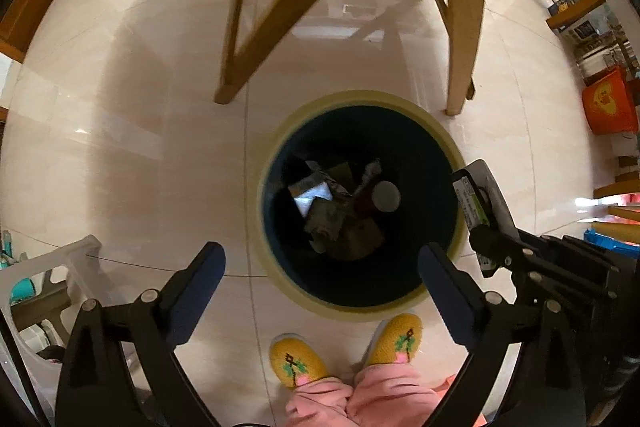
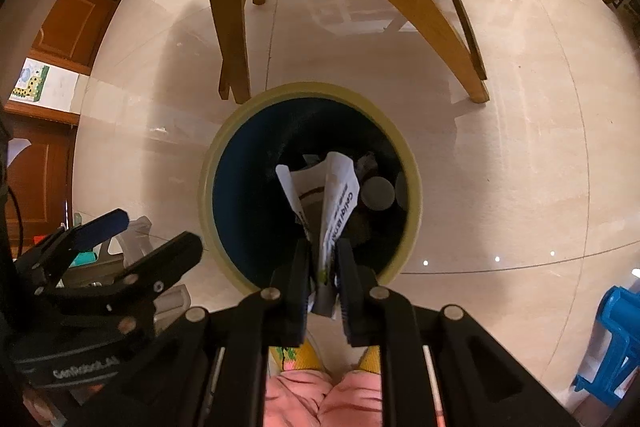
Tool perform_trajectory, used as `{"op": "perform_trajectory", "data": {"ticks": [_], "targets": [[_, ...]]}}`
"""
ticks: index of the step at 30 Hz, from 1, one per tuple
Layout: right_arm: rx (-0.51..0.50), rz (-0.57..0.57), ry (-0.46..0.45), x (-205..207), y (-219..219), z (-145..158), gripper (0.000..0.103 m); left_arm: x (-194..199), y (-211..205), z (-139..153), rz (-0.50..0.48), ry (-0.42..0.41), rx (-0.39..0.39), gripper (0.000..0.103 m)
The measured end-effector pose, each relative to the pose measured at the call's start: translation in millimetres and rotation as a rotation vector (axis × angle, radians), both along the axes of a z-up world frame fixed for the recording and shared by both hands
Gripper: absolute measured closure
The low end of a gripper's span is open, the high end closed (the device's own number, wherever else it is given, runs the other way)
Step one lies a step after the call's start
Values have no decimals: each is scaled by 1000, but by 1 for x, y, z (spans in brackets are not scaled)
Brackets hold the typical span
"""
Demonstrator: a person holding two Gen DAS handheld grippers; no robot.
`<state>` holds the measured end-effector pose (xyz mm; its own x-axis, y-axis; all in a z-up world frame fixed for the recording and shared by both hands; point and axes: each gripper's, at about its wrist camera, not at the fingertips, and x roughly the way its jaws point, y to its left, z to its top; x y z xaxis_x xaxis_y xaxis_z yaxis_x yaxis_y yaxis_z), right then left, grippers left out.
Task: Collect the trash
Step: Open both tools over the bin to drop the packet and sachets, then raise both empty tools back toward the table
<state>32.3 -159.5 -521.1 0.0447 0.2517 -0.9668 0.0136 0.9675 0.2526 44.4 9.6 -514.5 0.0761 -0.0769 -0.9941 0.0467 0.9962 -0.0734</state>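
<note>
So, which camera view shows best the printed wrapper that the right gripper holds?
The right wrist view: the wrapper stands pinched in the right gripper, its print facing the lens, above the bin. The left wrist view shows it only edge-on, beside the bin's rim.

Floor (image 1: pixel 120 131): glossy cream tiles, thin grout lines, bright window reflection near top centre. Wooden chair legs (image 1: pixel 256 27) curved, standing on tiles beyond centre. Brown panelled wooden door (image 2: pixel 76 23) at left edge. Orange bucket (image 1: pixel 608 103) at right, beside cluttered wooden shelves (image 1: pixel 580 7). White plastic stool (image 1: pixel 52 279) lower left. Blue plastic item (image 2: pixel 616 339) lower right, identity unclear. Lighting warm, soft shadows under chair.
</note>
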Motion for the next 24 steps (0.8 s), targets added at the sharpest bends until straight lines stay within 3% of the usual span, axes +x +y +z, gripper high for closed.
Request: {"op": "perform_trajectory", "data": {"ticks": [6, 10, 12, 19, 24], "targets": [[9, 17, -5, 4, 14, -9, 89, -6, 27, 9, 50, -27, 23, 7], [-3, 14, 5, 3, 22, -14, 73, -13, 42, 17, 81, -38, 35, 7], [-2, 8, 13, 3, 24, -16, 71, -16, 51, 20, 93, -41, 46, 7], [-10, -24, 6, 1, 28, -10, 43, -30, 72, 42, 122, -64, 70, 7], [-12, -36, -9, -1, 27, 2, 40, -40, 82, 59, 150, -71, 72, 7]]}}
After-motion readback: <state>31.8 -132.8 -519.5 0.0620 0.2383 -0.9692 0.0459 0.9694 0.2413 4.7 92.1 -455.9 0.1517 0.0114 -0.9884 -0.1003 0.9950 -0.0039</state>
